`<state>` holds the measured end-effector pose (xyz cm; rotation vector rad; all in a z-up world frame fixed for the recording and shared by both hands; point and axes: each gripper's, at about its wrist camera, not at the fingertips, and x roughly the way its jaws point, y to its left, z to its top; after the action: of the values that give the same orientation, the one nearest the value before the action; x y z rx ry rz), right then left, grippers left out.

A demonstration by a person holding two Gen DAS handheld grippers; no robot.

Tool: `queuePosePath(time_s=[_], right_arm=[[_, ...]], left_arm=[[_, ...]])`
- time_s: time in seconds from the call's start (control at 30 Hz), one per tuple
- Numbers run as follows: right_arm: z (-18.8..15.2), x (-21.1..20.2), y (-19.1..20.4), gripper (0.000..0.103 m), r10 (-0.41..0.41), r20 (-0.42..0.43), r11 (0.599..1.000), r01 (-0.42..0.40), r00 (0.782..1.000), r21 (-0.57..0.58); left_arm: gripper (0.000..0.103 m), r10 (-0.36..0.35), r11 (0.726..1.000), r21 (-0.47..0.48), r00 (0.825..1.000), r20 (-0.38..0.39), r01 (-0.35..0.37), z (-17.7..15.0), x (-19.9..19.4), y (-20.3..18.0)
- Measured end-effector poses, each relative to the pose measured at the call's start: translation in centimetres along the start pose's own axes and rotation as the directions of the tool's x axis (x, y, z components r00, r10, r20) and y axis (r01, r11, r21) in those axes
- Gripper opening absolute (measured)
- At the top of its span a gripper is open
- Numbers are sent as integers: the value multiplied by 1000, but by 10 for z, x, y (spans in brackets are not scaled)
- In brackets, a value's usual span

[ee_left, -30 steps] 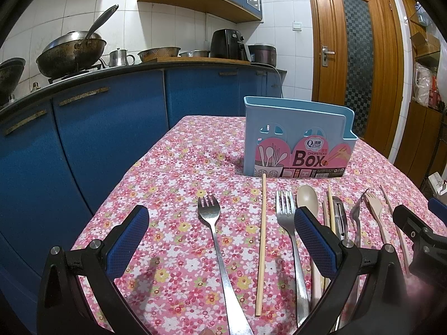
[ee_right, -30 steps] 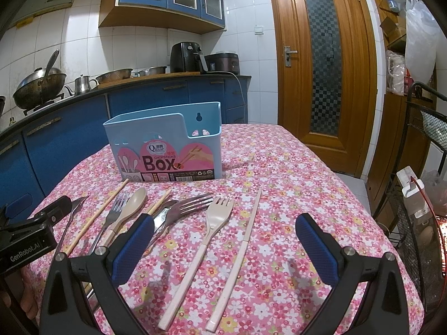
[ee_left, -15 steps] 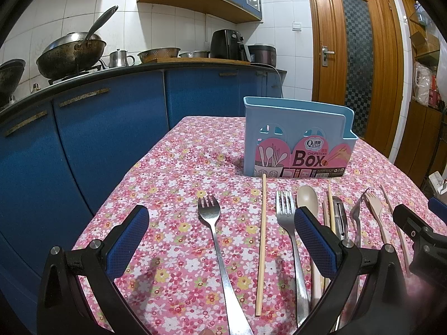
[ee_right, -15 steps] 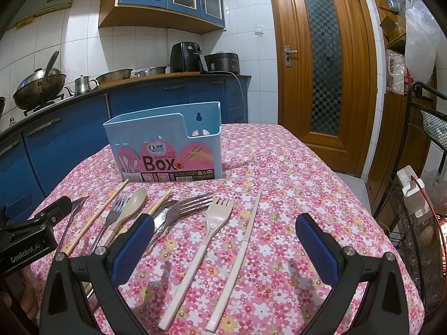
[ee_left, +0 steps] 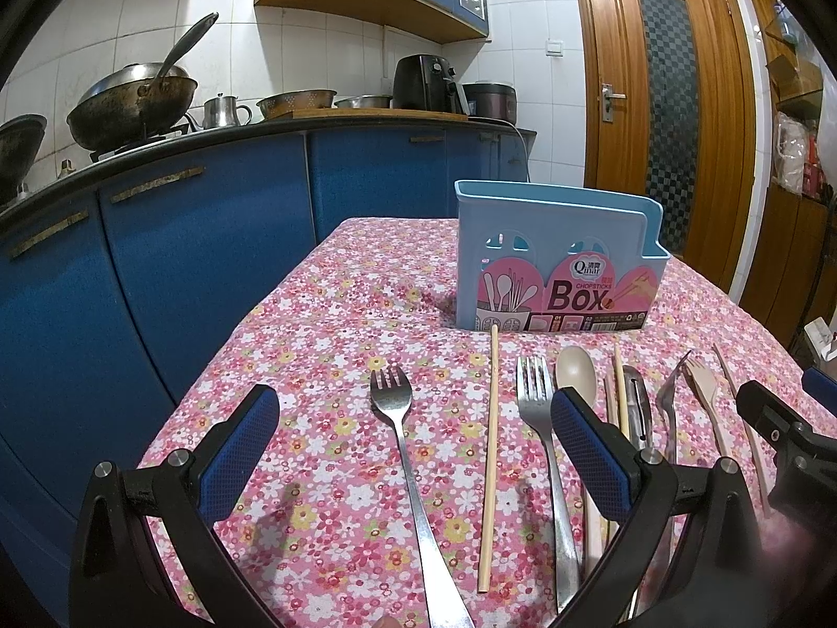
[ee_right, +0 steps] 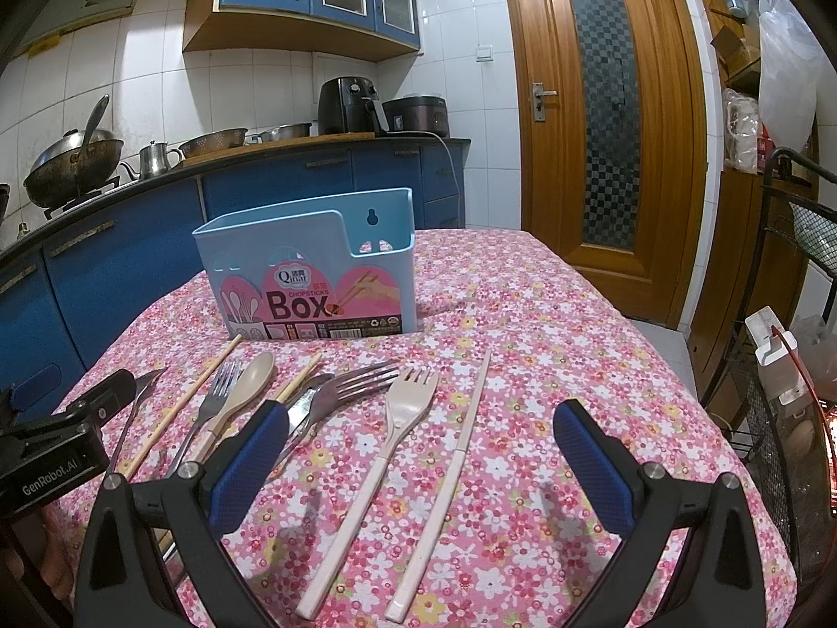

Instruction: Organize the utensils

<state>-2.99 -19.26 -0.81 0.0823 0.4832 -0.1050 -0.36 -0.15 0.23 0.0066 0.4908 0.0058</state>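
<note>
Both the left gripper (ee_left: 416,432) and right gripper (ee_right: 418,442) are hovering unmoved, jaws apart, utensils still lying before the box (ee_right: 308,267) on the counter.

Your desk (ee_left: 335,314) wore a pink flowered cloth. On it you had the blue chopsticks box (ee_left: 554,267) standing upright, and in front of it a row: a steel fork (ee_left: 403,434), a wooden chopstick (ee_left: 490,450), another fork (ee_left: 539,418), a beige spoon (ee_left: 574,369), then a cream fork (ee_right: 387,445) beside a cream chopstick (ee_right: 455,450).
</note>
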Motion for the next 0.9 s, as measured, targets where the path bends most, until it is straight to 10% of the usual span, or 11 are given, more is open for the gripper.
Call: queuePosePath(time_s=[0.9], right_arm=[[2,3,-4,103,19,-36,999,-18,999,26]], left_arm=[[103,51,997,51,999,9,-51,-1,-1,0]])
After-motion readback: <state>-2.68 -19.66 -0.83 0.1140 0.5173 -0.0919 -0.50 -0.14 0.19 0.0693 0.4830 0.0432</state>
